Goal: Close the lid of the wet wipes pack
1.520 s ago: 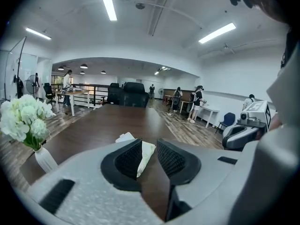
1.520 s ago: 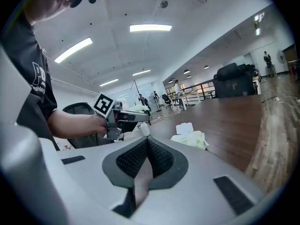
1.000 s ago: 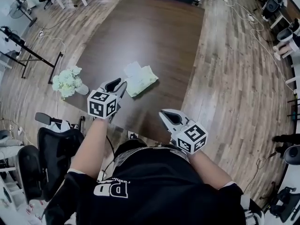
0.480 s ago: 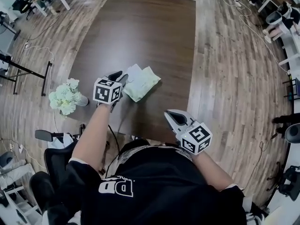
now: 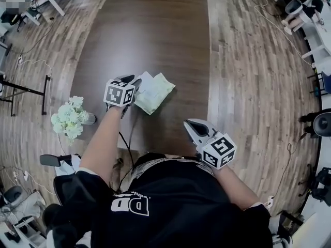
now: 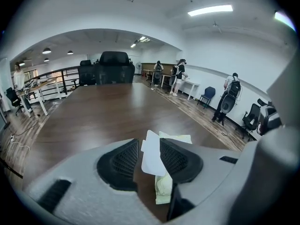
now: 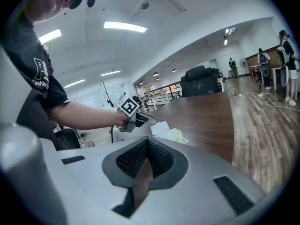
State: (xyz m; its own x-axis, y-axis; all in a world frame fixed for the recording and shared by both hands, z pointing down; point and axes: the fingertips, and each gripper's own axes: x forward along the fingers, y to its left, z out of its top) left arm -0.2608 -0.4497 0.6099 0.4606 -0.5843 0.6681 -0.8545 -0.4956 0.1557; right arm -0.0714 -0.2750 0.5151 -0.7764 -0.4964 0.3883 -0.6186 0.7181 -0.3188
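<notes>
Presently on hand, for closing:

Item: wet wipes pack [image 5: 156, 94], pale green, lying flat on the near half of the dark wooden table [image 5: 155, 25], at about twelve o'clock from the body. Soft film pouch by the look of it. Probably light and squashy, apt to slide or crumple under a sideways shove. Not fragile.

Part: lid [image 5: 146, 79], white, thin and stiff-looking, at the pack's eleven o'clock end, standing raised and not yet shut. Likely springy at the hinge. Best taken at the free top edge or pushed on the broad face, then pressed flat until snapped home. Not to be pinched on the soft body.

Left gripper [image 5: 133, 81]: at the pack's ten o'clock, just beside the lid. Jaws apart, having just been widening. Lid showing in the gap between the pads in the left gripper view, no pad seen pressing on it.

Right gripper [image 5: 189, 124]: at the pack's four o'clock, well apart, near the table's near edge. Pad tips closed together, nothing between them. Free to steady the pouch at its far end against sliding.

Also noted: bunch of white flowers [image 5: 67, 119] at the pack's eight o'clock, near the table's left corner, well apart from the pack.
</notes>
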